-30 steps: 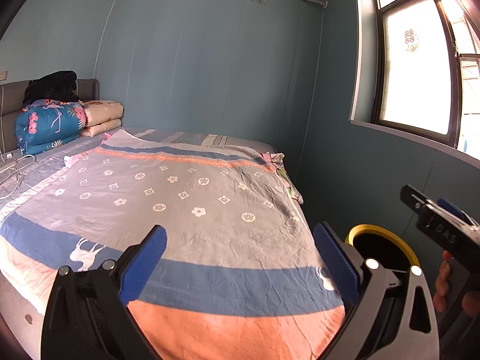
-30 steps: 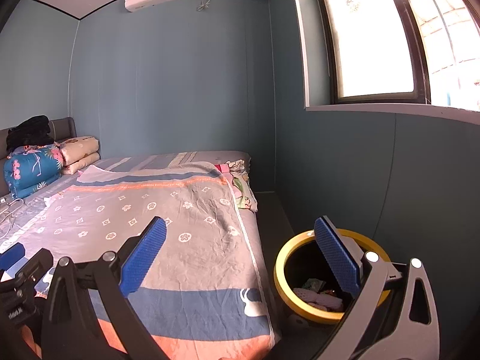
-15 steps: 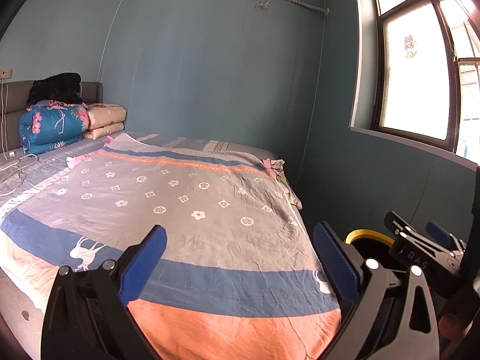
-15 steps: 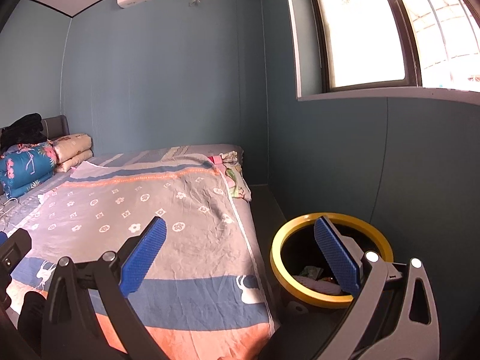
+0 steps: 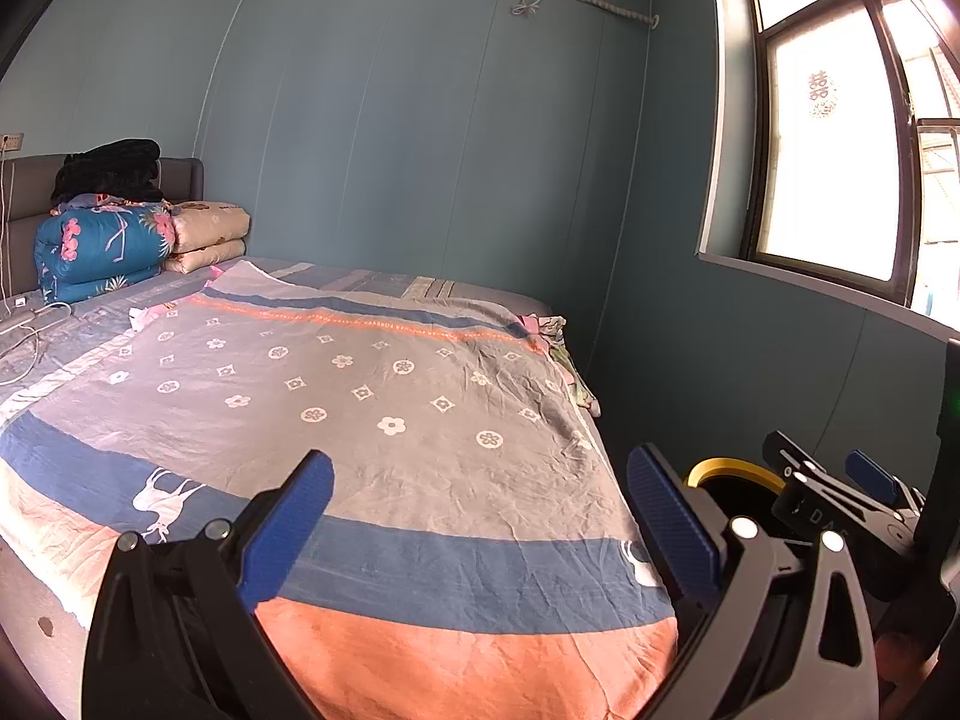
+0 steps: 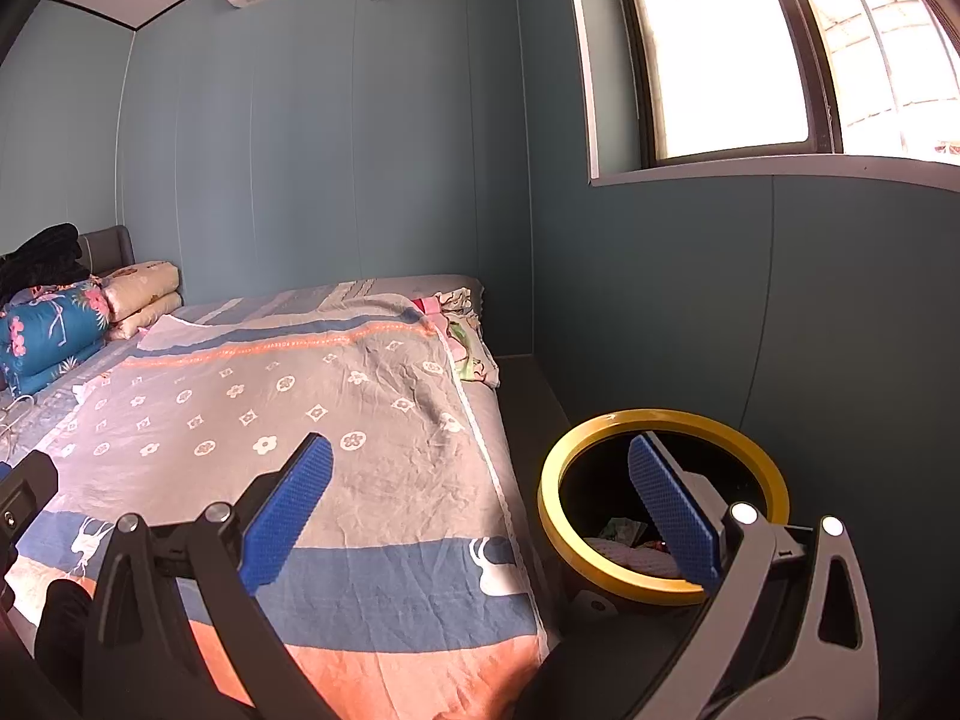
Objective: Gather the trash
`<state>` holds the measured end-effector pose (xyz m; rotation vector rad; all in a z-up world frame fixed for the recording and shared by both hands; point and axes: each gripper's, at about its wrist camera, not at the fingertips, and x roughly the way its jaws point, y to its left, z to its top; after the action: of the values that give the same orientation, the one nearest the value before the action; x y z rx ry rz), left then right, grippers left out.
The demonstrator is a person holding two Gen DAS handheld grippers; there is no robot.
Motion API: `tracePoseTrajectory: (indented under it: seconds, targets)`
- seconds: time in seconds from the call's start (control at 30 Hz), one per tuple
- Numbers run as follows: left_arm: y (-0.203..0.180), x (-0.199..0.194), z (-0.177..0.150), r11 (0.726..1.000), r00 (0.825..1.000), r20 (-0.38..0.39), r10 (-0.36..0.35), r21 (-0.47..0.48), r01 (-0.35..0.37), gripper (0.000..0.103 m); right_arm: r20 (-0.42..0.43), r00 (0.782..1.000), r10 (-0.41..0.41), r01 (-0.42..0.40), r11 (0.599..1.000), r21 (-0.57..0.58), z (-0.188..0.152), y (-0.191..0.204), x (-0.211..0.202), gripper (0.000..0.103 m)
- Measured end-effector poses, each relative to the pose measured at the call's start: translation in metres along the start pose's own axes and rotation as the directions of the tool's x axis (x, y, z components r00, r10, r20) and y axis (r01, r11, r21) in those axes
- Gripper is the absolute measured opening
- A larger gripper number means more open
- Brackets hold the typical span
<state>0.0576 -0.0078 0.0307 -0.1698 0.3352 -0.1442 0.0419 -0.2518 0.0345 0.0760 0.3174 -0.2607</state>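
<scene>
- A bedroom with blue-green walls: both hand-held grippers hang above the foot of a bed (image 5: pixel 372 396) spread with a patterned sheet, near a window (image 6: pixel 720 60) on the right-hand wall.
- The left gripper (image 5: pixel 480 516) has its blue-padded jaws spread wide with nothing between them; below it lies only the sheet's orange and blue bands.
- The right gripper (image 6: pixel 480 510) is likewise spread wide and empty, one pad over the sheet and the other over the mouth of the bin.
- The bin (image 6: pixel 600 444), dark with a yellow rim, stands on the floor in the gap between the bed's edge and the wall; in the left view only a sliver of that rim shows behind the other tool.
- Trash (image 6: pixel 624 540) is visible only inside the bin (crumpled wrappers or paper, by the look of it, though too dim to name).
- No loose litter can be made out on the sheet from here; the small pale scraps far up the bed are too small to identify.
- Judgement: such scraps are likely light, soft and easily crushed, so a gentle pinch across a raised fold would serve better than a grip on a flat edge.
- Thin film may slip from the textured pads or drag the sheet up with it.
</scene>
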Motion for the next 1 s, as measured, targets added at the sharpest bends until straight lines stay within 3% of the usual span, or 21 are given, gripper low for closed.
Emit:
tracePoseTrajectory:
  seconds: [1.0]
  targets:
    - [-0.0009, 0.0022, -0.0050, 1.000, 1.000, -0.006, -0.004, -0.008, 0.004, 0.095, -0.019, 1.000, 0.001, -0.001, 1.000, 0.005, -0.0049, -0.0001, 0.0047, 0.095]
